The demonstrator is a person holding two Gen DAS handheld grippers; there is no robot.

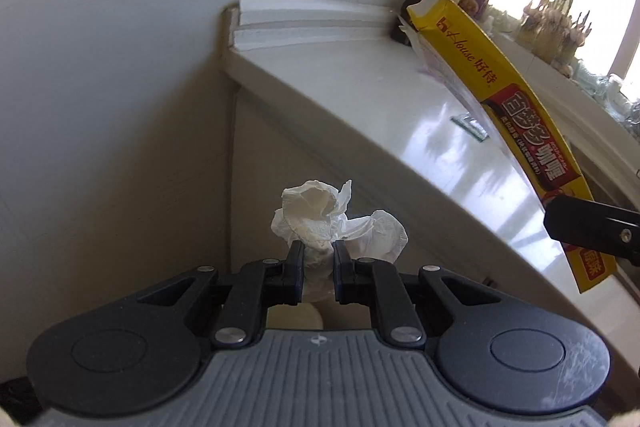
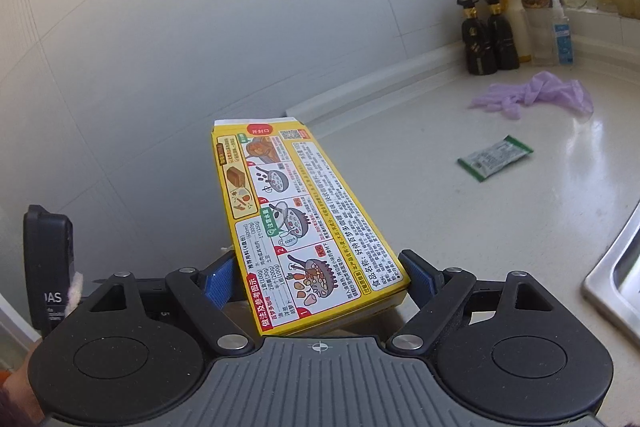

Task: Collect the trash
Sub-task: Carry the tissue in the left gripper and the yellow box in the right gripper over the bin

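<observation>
The left gripper (image 1: 316, 259) was clamped on a crumpled white tissue (image 1: 336, 223), which bulged forward of its fingertips. The right gripper (image 2: 324, 279) gripped a flattened yellow curry box (image 2: 304, 211) across its width, the box's long axis running straight ahead, away from the jaws. Both loads appeared ready for disposal; no bin was visible in either view. Remaining trash lay ahead and to the right of the right gripper, the nearer hand: a green sachet (image 2: 495, 158) and, beyond it, a purple glove (image 2: 536, 95), on the white countertop (image 2: 420, 131). Bottles (image 2: 486, 35) stood against the tiled wall.
</observation>
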